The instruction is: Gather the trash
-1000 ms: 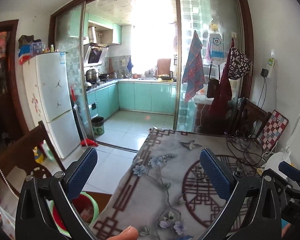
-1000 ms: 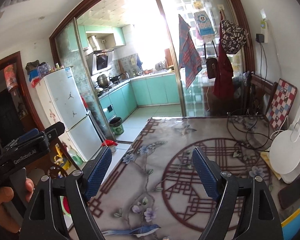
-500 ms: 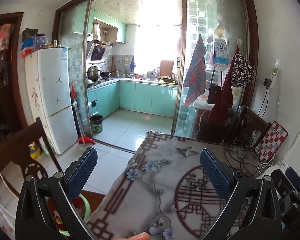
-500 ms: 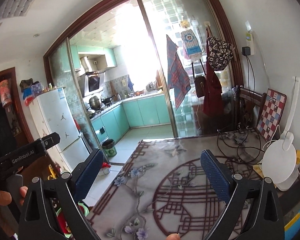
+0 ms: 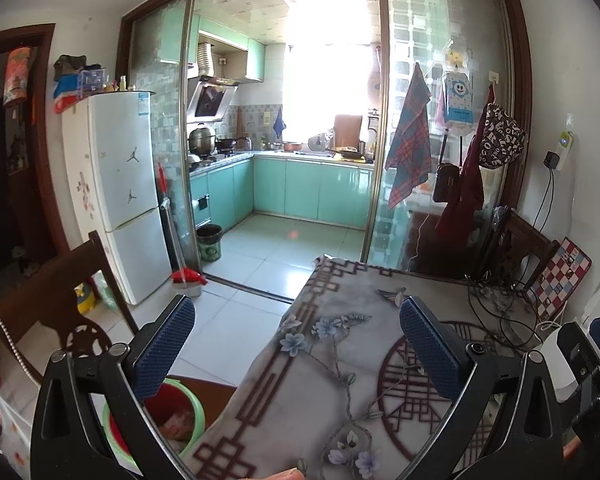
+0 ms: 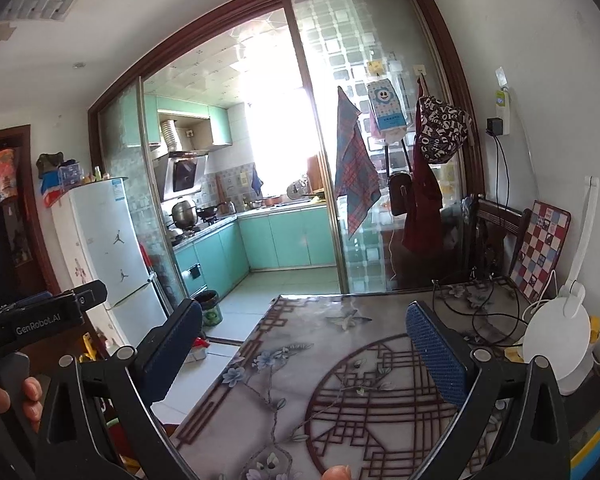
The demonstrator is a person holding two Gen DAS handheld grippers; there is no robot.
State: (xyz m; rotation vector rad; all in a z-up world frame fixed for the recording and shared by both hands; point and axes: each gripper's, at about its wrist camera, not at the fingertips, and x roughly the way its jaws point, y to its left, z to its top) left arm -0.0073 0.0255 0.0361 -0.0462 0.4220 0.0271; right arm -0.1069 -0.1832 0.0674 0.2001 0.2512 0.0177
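Both grippers, left point(image 5: 296, 344) and right point(image 6: 304, 346), hover over the patterned counter point(image 5: 340, 360), jaws wide apart, nothing between; the right's have just been opening. Green-rimmed trash bin point(image 5: 188, 420) sits on the floor beside the counter's left edge, scraps inside.

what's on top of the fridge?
On the white fridge: a dark bundle, a blue and red item, a clear plastic box and small bottles. Anything behind that pile is hidden.
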